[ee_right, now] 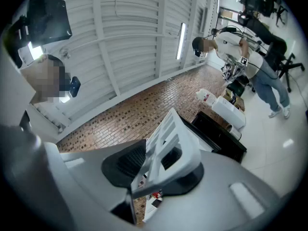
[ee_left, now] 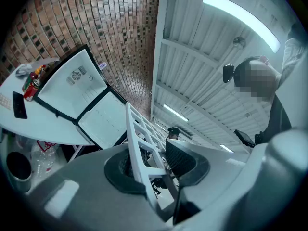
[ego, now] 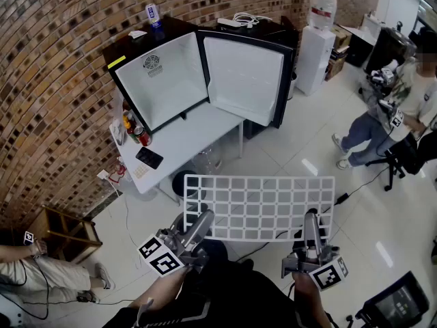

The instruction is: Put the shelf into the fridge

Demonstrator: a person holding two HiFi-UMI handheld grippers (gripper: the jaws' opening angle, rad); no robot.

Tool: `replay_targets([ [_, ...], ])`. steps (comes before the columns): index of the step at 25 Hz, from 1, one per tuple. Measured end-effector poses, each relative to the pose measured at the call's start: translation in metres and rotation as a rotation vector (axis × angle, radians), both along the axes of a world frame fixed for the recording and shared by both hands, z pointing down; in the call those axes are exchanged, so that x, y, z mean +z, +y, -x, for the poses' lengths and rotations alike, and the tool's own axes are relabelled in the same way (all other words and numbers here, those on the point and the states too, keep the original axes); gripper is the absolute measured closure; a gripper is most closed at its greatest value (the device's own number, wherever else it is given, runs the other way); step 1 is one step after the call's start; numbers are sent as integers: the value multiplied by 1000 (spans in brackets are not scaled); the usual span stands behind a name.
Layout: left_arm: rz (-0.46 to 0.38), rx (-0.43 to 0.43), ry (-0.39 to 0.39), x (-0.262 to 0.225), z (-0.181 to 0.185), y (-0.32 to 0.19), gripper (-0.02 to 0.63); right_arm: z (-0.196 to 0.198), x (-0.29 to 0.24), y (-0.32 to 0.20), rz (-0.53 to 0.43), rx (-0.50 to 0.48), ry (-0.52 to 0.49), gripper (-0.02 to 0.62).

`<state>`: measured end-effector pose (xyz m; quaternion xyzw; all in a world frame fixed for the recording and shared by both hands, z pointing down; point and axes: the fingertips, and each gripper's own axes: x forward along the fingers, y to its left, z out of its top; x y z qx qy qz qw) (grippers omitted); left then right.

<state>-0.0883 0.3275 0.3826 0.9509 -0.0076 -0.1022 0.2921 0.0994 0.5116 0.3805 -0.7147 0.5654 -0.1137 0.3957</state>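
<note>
A white grid shelf (ego: 259,207) is held level in the air above the tiled floor, well short of the open fridge (ego: 164,80) that stands on a white table (ego: 184,139) by a brick wall (ego: 54,60). The left gripper (ego: 198,225) is clamped on the shelf's near edge towards its left corner. The right gripper (ego: 311,223) grips the same edge towards the right corner, its jaws pressed on the plastic bars.

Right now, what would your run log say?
grid shelf: held aloft | left tongs: gripping near edge | right tongs: same | fridge: open
</note>
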Motion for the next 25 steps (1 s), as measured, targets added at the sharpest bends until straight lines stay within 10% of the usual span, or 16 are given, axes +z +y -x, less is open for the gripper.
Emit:
replay_targets([
  [25,5,-110,57,-17,-1,-213,491,-20,-27,-239,-11,-128,42,486],
])
